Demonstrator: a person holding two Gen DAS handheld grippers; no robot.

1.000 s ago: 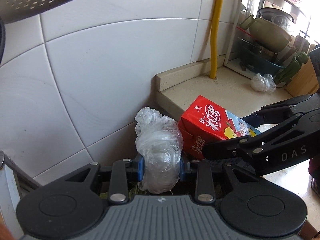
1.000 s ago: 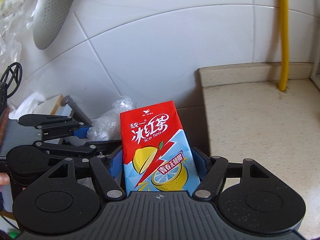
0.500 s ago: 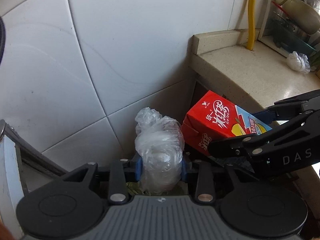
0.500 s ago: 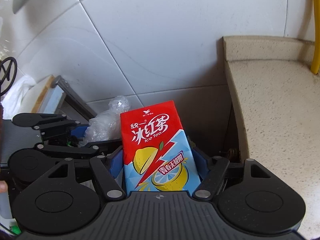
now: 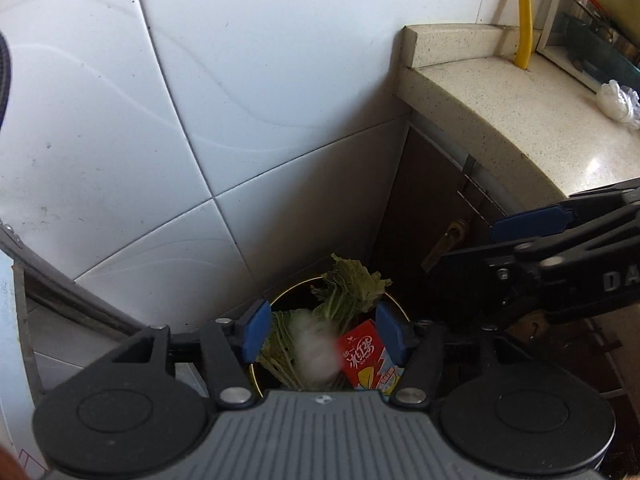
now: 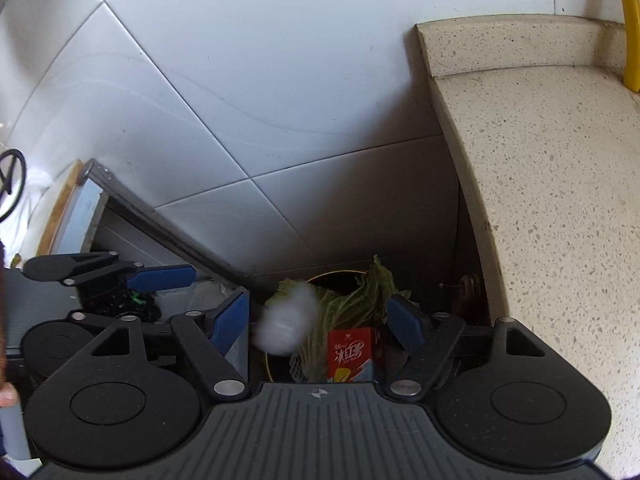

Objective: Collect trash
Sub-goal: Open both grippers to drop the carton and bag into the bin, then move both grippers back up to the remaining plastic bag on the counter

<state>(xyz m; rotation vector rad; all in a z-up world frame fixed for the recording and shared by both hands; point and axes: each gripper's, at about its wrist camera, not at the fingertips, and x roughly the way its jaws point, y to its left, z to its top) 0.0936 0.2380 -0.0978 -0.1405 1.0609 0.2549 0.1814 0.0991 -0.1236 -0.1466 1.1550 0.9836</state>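
Both grippers hang open and empty over a round trash bin [image 5: 394, 304] on the floor between the tiled wall and a cabinet. My left gripper [image 5: 322, 334] frames the bin; so does my right gripper [image 6: 320, 320]. A red and blue iced-tea carton [image 5: 364, 360] lies in the bin on green cabbage leaves [image 5: 348, 292]; it also shows in the right wrist view [image 6: 350, 354]. A crumpled clear plastic bag [image 5: 316, 350] is a white blur in the air above the leaves, also seen in the right wrist view [image 6: 288, 324].
A speckled stone countertop [image 5: 516, 116] stands to the right, with a yellow pipe [image 5: 524, 12] at its back and a plastic bag [image 5: 618, 100] on it. A dark cabinet door [image 5: 432, 208] sits under it. White wall tiles [image 6: 260, 100] are straight ahead.
Both grippers tilted down over the bin and opened. The carton left the right gripper and lies in the bin; the plastic bag left the left gripper and is falling.
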